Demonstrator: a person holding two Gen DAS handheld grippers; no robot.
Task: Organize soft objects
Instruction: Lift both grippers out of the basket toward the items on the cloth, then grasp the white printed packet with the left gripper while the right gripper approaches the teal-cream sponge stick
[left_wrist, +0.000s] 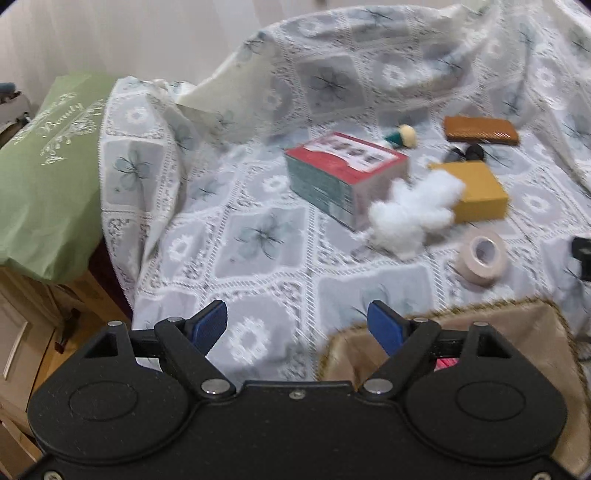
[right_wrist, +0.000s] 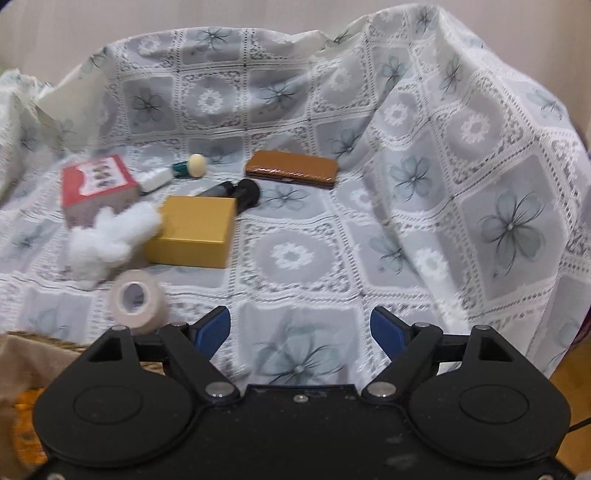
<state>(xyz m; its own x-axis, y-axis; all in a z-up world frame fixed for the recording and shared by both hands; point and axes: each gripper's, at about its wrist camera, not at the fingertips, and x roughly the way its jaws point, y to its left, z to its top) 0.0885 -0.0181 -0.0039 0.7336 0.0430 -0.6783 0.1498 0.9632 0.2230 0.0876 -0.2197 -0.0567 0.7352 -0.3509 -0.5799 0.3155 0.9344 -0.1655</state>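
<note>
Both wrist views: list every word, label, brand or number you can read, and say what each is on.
"Beauty": pale script, partly readable, on the green bag at the left of the left wrist view; the ornate print around it is too blurred to read.
Red and white box: top label shows small pictures; any text is too blurred to read.
Yellow box, brown case, tape roll: no text visible.
</note>
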